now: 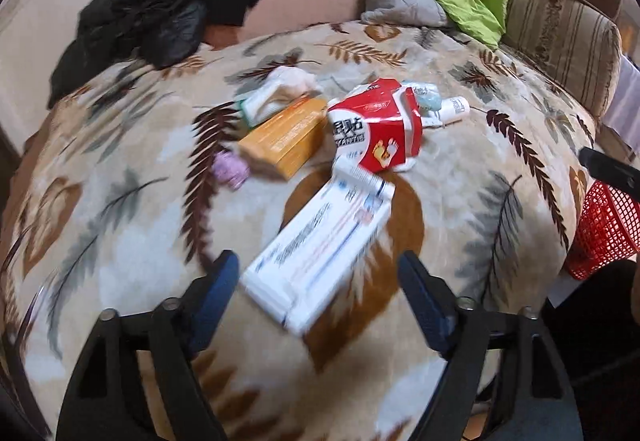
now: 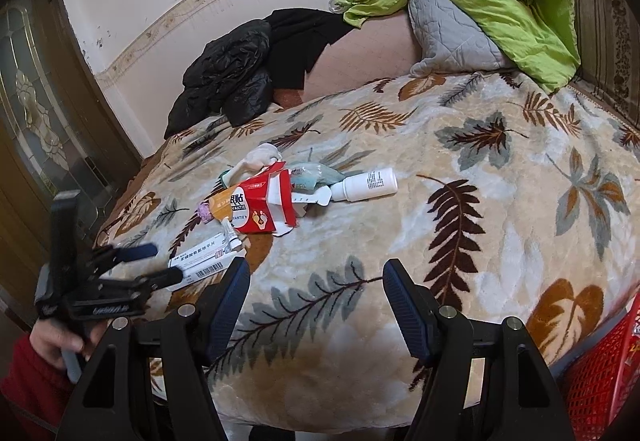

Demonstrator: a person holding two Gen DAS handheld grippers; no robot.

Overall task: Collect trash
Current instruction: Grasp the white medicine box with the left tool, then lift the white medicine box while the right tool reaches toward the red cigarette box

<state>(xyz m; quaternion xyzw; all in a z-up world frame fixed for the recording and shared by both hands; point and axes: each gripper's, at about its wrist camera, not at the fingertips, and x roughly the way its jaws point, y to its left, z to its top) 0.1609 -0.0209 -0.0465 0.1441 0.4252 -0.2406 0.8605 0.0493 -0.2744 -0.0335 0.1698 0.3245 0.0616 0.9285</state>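
Little of the job looks done: the trash is all on the bed (image 2: 480, 201), lying on the leaf-print blanket. A white box (image 1: 316, 261) lies nearest, and the left tongs (image 1: 316, 281) are spread with their pads on either side of its near end, not pressing on it, so nothing is held; in the right wrist view they reach in from the left edge over that same box. Beyond it sit a red carton (image 1: 376, 129), torn open, an orange box (image 1: 286, 141) touching it, a small purple scrap (image 1: 230, 169), crumpled white paper (image 1: 280, 89), a bluish wrapper (image 2: 316, 173) and a white bottle (image 2: 366, 183) on its side. The right tongs (image 2: 316, 301) hover released over bare blanket, well apart from the pile. A red basket (image 2: 600, 373) stands at the bed's edge on the right, likely the bin; whether anything is in it I cannot tell. Every visible piece is left to gather, the white box probably first
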